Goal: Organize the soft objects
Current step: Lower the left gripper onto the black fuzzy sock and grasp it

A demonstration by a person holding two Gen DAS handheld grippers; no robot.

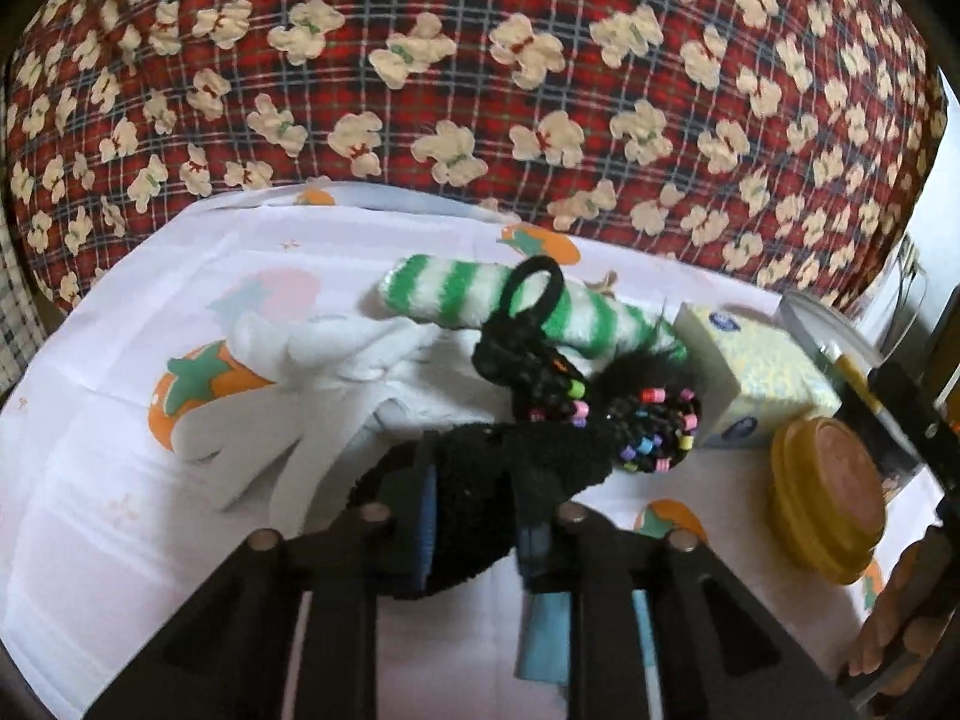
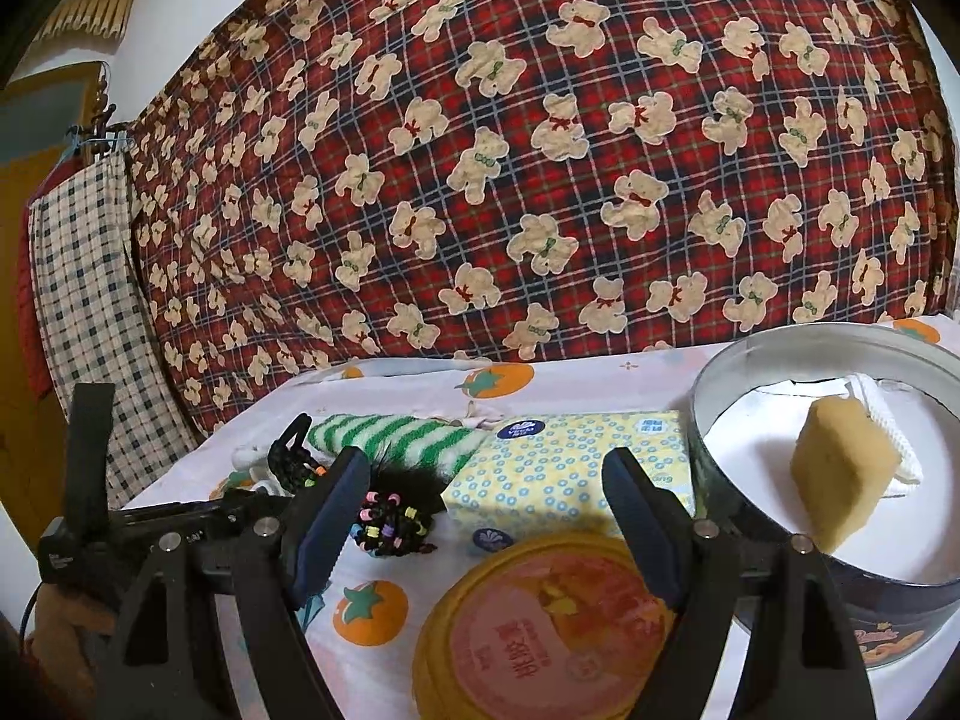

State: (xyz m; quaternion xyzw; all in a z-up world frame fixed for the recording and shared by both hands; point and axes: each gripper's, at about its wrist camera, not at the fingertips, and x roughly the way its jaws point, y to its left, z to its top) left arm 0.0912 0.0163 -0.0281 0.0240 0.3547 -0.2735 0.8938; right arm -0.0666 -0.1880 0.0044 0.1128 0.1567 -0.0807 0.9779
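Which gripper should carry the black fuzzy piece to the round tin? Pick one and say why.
Left. The left gripper is already shut on the black fuzzy piece. The right gripper is open and empty, nearer the round tin.

This is a home, most likely a bedroom. A large quilt [image 2: 540, 150] in red plaid printed with teddy bears rises behind a table [image 2: 600, 372] covered with a white cloth patterned with orange fruit. A checked garment [image 2: 78, 300] hangs from a hook by a yellow door [image 2: 18, 240]. Household odds and ends lie about: a tissue pack [image 2: 570, 468], a round tin [image 2: 840, 480] and its yellow lid [image 2: 540, 630].
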